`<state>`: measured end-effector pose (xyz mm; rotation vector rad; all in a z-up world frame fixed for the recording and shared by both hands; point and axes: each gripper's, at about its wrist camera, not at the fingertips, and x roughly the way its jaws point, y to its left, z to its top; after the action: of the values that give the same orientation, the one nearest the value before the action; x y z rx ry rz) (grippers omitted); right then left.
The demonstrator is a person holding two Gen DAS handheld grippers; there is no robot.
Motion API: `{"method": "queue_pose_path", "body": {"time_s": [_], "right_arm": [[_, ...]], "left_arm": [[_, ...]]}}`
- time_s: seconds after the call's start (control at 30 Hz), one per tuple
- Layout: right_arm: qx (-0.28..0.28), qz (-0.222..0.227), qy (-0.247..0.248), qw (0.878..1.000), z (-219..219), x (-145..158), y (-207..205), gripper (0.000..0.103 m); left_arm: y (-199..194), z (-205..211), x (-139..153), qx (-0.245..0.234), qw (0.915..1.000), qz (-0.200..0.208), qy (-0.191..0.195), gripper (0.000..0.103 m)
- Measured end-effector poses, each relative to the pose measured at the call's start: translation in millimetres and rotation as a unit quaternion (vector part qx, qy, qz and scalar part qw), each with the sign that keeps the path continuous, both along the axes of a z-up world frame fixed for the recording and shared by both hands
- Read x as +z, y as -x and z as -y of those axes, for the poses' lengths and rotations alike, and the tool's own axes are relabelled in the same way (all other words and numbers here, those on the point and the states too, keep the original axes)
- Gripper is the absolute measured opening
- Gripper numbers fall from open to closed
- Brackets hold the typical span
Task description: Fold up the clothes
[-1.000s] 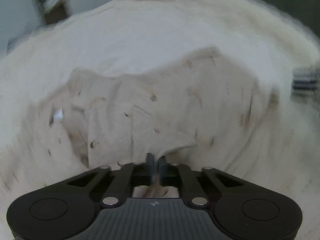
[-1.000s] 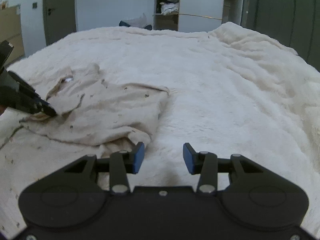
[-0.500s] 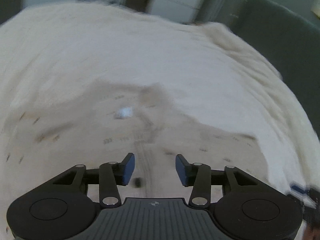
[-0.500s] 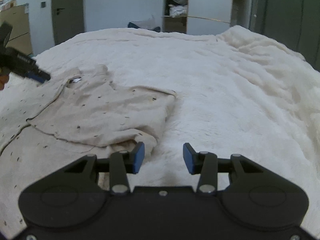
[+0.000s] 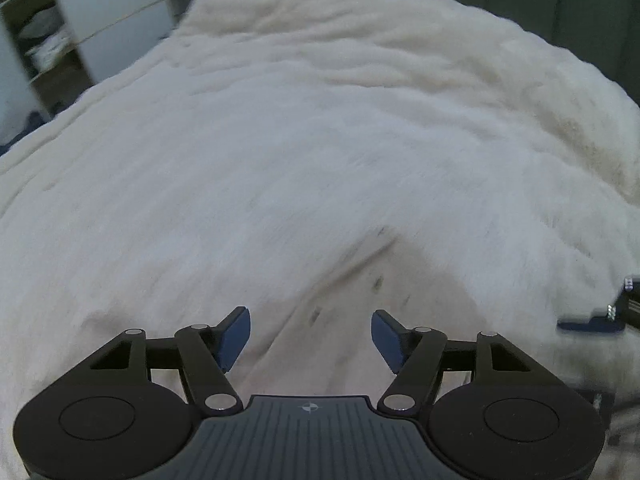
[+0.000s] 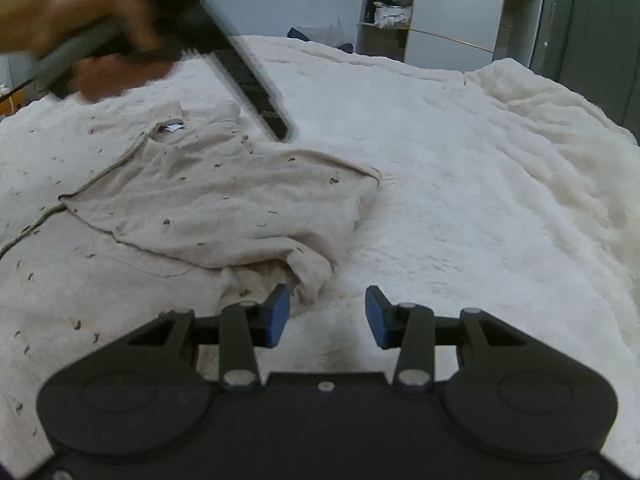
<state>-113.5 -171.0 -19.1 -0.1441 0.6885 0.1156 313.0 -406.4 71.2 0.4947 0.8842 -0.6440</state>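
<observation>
Shirt (image 6: 224,208), beige with small dark flecks, lies on the bed's fluffy white blanket (image 6: 460,184), its collar and label toward the far left and one side already turned over the body, so a folded edge runs across the chest. The loose bunched corner nearest the camera sits just beside the right tongs (image 6: 323,314), probably the part that needs tidying next. Laying the garment flat on the bed keeps each fold in place without holding.

Right tongs hover low with fingers wide apart, holding nothing, the left blue pad (image 6: 276,314) close to the bunched cloth. Left tongs (image 5: 311,334) are also spread wide and empty, raised over the shirt's far side; seen from the right wrist, they are blurred, gripped in the person's left hand (image 6: 80,36).
</observation>
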Motion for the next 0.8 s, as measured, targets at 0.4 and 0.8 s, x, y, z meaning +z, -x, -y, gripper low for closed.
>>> {"method": "queue_pose_path", "body": {"time_s": [0.4, 0.8], "right_arm": [[0.050, -0.004, 0.054, 0.997, -17, -11, -30, 0.025], [0.092, 0.054, 0.055, 0.993, -3, 3, 16, 0.000]], "left_arm": [[-36, 81, -37, -0.075, 0.9943, -0.048, -0.059, 0.052], [-72, 60, -41, 0.017, 0.9946, -0.102, -0.010, 0.002]]}}
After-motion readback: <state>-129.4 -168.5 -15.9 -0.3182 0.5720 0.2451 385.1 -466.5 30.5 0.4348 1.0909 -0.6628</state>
